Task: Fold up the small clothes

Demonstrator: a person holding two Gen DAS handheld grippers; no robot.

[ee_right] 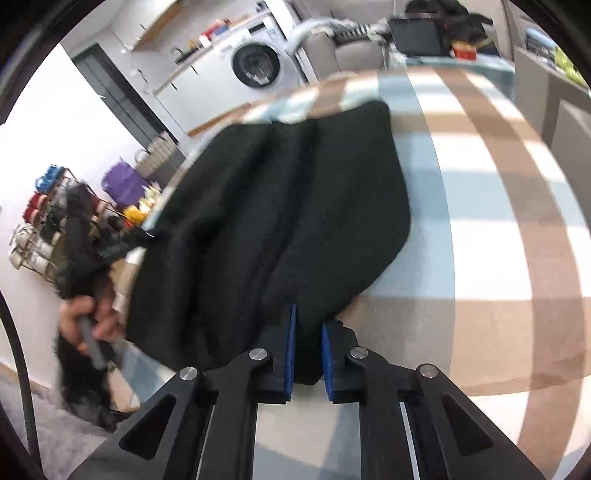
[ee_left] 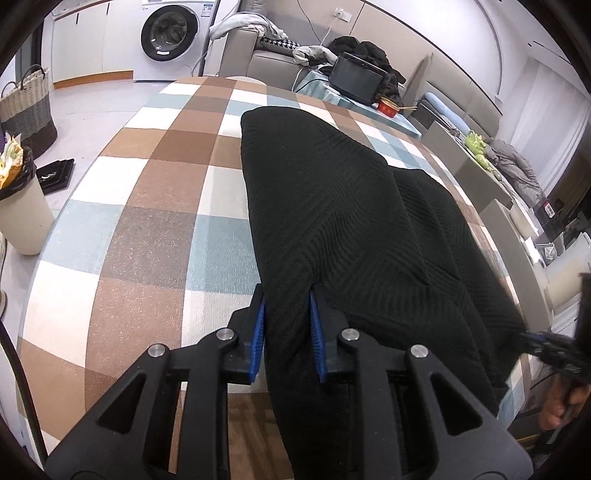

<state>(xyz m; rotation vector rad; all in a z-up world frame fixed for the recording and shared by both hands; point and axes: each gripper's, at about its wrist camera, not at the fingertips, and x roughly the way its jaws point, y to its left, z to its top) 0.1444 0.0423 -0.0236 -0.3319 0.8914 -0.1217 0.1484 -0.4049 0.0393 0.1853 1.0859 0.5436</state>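
Note:
A black ribbed knit garment (ee_left: 332, 206) lies lengthwise on the checked tablecloth (ee_left: 155, 206). My left gripper (ee_left: 287, 306) is shut on its near edge, cloth bunched between the blue pads (ee_left: 258, 332). In the right wrist view the same garment (ee_right: 280, 206) stretches away, blurred. My right gripper (ee_right: 308, 325) is shut on another near corner of it, fabric between the blue pads (ee_right: 290, 347). The right gripper also shows at the far right edge of the left wrist view (ee_left: 554, 347), and the left one at the left of the right wrist view (ee_right: 85, 236).
A washing machine (ee_left: 168, 35) and sofa (ee_left: 266, 55) stand beyond the table. A black box (ee_left: 356, 77) and red bowl (ee_left: 388, 107) sit at the far table end. A bin (ee_left: 20, 218) and basket (ee_left: 26, 107) stand on the floor left.

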